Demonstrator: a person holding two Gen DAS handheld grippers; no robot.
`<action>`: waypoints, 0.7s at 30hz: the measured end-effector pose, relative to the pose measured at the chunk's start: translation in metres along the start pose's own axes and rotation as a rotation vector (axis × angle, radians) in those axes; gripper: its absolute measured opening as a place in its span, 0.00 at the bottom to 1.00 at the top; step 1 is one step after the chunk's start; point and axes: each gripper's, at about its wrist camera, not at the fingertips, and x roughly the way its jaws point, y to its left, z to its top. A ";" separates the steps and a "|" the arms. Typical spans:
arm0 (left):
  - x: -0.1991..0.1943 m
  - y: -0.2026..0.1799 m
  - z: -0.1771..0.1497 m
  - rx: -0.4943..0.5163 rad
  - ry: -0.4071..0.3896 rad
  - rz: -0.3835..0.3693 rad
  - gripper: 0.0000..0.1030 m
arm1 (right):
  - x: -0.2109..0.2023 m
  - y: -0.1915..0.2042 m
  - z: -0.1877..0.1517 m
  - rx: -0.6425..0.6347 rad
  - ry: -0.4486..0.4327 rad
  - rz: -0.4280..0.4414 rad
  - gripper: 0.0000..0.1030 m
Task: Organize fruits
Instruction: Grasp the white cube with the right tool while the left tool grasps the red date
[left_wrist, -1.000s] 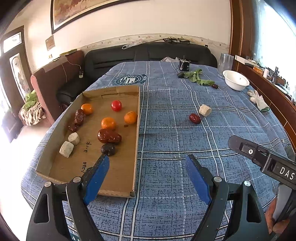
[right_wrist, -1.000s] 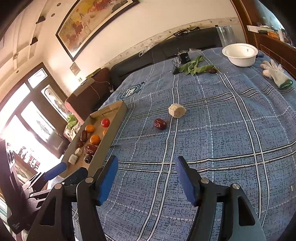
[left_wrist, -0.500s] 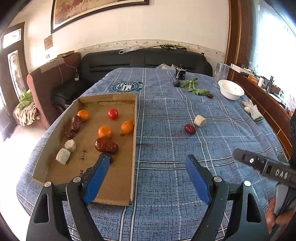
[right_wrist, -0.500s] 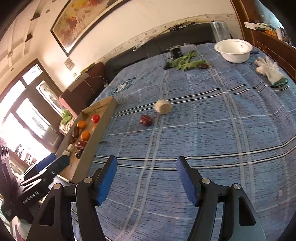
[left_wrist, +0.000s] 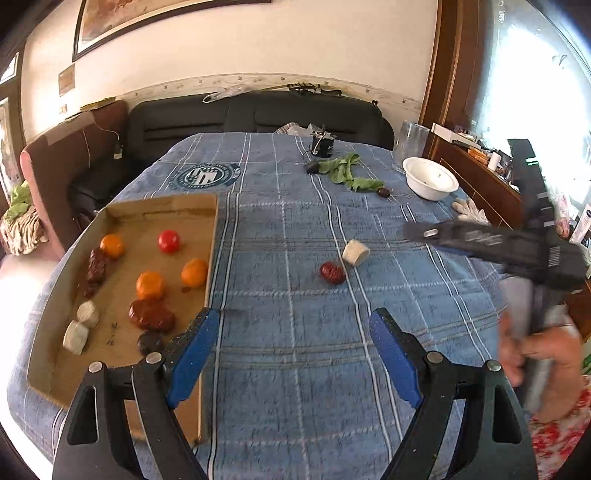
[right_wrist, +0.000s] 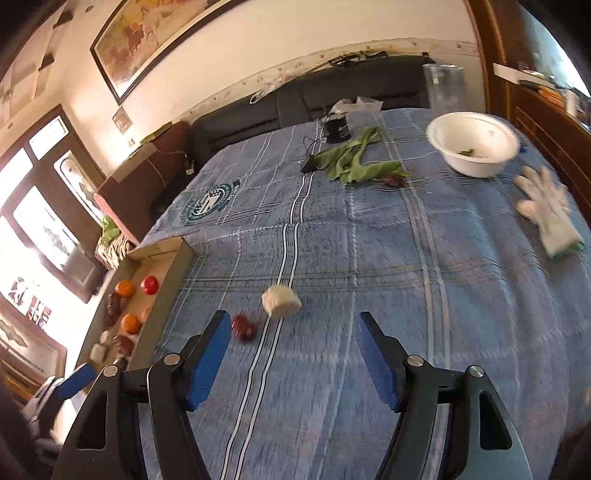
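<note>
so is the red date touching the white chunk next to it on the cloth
Apart. The left wrist view shows a strip of blue cloth between the red date and the white chunk; the right wrist view is blurred but agrees.

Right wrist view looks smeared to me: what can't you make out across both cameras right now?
- Red fruit, right wrist view: motion-blurred, its type unclear.
- Cardboard tray, right wrist view: near end cut off behind the right tool.
- Dark item by the greens, left wrist view: too small to identify.
- Right tool's tips, left wrist view: blurred.
</note>
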 end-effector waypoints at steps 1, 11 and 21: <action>0.004 -0.002 0.003 0.003 -0.001 -0.002 0.81 | 0.012 0.000 0.003 -0.008 0.014 -0.001 0.72; 0.053 -0.016 0.007 0.041 0.063 -0.017 0.81 | 0.065 -0.006 0.003 -0.016 0.088 0.106 0.60; 0.085 -0.016 0.006 0.019 0.122 -0.031 0.81 | 0.080 0.006 -0.001 -0.050 0.118 0.108 0.49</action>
